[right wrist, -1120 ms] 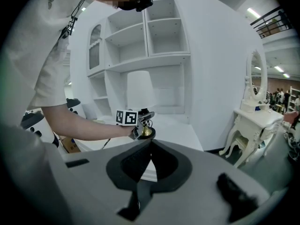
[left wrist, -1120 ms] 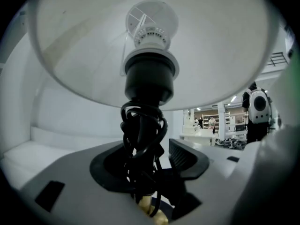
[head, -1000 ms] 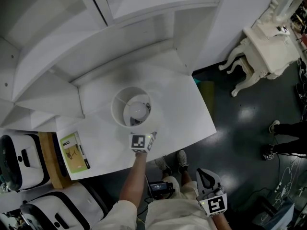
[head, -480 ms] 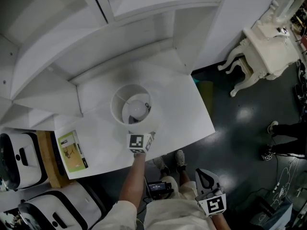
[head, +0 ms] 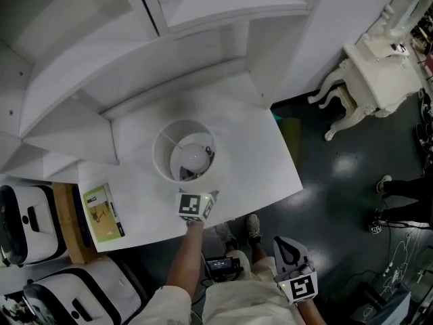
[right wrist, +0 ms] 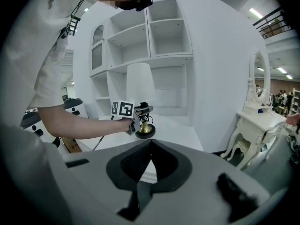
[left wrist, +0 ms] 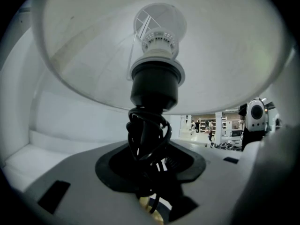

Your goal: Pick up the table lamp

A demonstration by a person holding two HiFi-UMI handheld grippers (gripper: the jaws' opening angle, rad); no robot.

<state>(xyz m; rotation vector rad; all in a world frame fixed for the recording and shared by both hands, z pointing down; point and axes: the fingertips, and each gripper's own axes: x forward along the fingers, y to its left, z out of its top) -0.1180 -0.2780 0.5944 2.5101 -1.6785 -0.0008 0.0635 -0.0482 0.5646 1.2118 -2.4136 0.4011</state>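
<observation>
White desk (head: pixel 270 161) below shelves (head: pixel 223 5): lamp (head: pixel 184 153) upright near its front edge, shade on top.
Left gripper (right wrist: pixel 140 118) clamps the cord-wrapped stem (left wrist: pixel 146 135); only the right gripper view shows the brass base (right wrist: pixel 145 131). Right gripper (right wrist: pixel 150 165) closed, empty.

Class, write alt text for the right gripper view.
The left claw, whose jaws have just been closing, grips a white-shaded table lamp by its stem at a white table. The right claw is shut and empty in the foreground.

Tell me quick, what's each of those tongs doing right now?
Left tongs: just been closing, now clamped on the black cord-wrapped stem of the white-shaded, brass-based table lamp.
Right tongs: closed, holding nothing.
</observation>
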